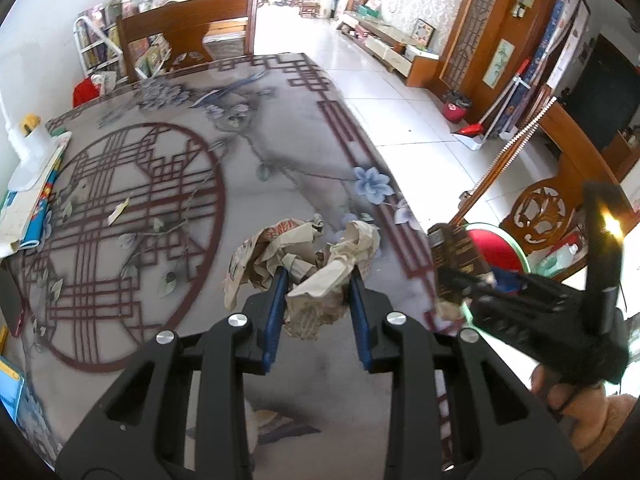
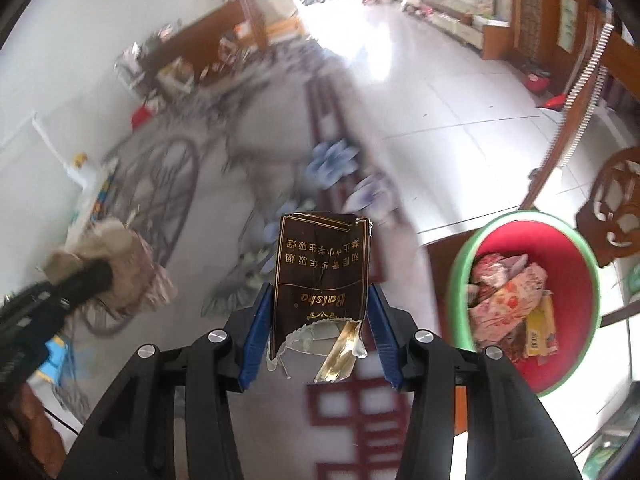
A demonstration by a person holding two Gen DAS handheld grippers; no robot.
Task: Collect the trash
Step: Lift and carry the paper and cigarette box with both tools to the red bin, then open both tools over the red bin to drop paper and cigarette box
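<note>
My left gripper (image 1: 319, 280) is shut on a wad of crumpled brown paper (image 1: 308, 248) that sits on the patterned table (image 1: 280, 140). In the right wrist view this gripper (image 2: 100, 272) and the paper (image 2: 132, 272) are at the left. My right gripper (image 2: 320, 300) is shut on a torn dark brown cigarette pack (image 2: 320, 256), held in the air over the table's right edge. The left wrist view shows that pack (image 1: 452, 248) at the right, with a hand behind it. A red bin with a green rim (image 2: 454, 280) stands on the floor to the right, holding wrappers.
A small paper scrap (image 1: 119, 212) lies on the table's round pattern. Books and a white object (image 1: 32, 200) line the left edge. A wooden chair (image 1: 188, 36) stands at the far end, and a carved chair (image 1: 540, 216) stands beside the bin (image 1: 496, 244).
</note>
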